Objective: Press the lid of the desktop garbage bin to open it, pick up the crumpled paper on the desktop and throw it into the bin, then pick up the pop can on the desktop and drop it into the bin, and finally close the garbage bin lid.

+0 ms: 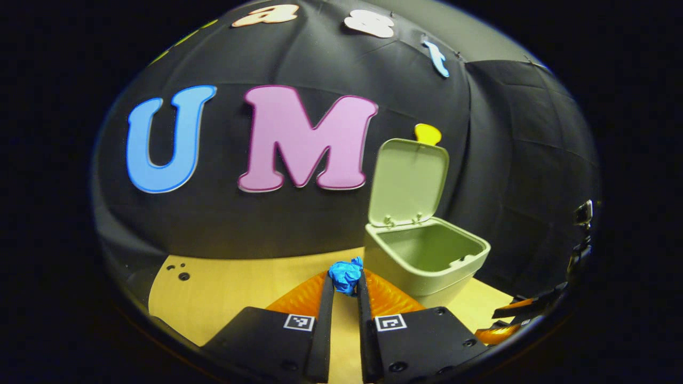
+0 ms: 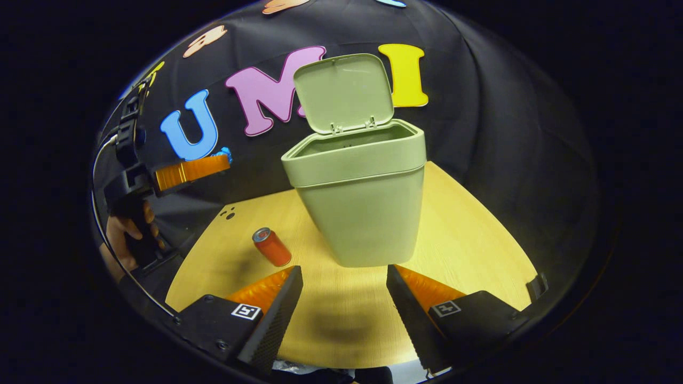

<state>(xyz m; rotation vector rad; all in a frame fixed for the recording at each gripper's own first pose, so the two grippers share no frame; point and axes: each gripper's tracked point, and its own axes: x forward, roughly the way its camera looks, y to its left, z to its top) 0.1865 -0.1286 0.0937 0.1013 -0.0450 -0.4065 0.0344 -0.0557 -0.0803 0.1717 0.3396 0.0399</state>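
Observation:
The pale green bin (image 1: 427, 256) stands on the wooden desktop with its lid (image 1: 408, 181) tipped up and back. My left gripper (image 1: 346, 282) is shut on the blue crumpled paper (image 1: 346, 274), held in the air just left of the bin's rim. In the right gripper view the bin (image 2: 357, 192) rises straight ahead with its lid (image 2: 344, 90) open. A red pop can (image 2: 272, 247) lies on the desktop left of the bin. My right gripper (image 2: 344, 304) stands open, low over the table with nothing between its fingers. The left gripper (image 2: 216, 160) with the paper (image 2: 224, 153) shows high at the left.
The light wooden table (image 2: 469, 240) reaches to the black cloth wall behind the bin. A hand (image 2: 125, 232) holds the left gripper's handle at the far left. Small dark holes (image 2: 229, 213) mark the table's back left. The right gripper (image 1: 512, 314) shows at the lower right.

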